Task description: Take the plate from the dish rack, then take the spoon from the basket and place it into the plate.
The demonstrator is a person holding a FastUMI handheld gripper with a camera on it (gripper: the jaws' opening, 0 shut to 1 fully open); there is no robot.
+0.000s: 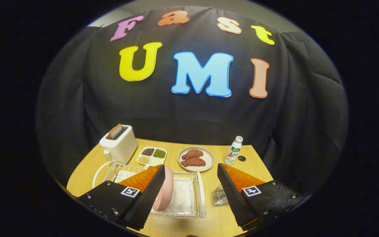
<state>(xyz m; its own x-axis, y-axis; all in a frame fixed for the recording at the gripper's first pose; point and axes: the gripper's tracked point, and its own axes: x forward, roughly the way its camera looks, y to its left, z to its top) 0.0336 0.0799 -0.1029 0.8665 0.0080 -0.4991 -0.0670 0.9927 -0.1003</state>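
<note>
The gripper [191, 169] hangs wide open over the table [232, 217], gripping nothing. One pink plate [165, 192] stands on edge in the wire rack [189, 197], just inside the left finger; the small basket [220, 196] sits by the right finger, its contents hidden. Beyond are a toaster [118, 144] holding one slice, a four-part tray [151, 156] of grains, a dish [196, 159] with two reddish pieces, and one bottle [234, 150].

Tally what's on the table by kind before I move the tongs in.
Plates: 2, pink plate upright in the dish rack, beige plate of food
Divided tray: 1
Toaster: 1
Bottle: 1
Rack: 1
Wire basket: 1
Total: 7
Tongs open.
</note>
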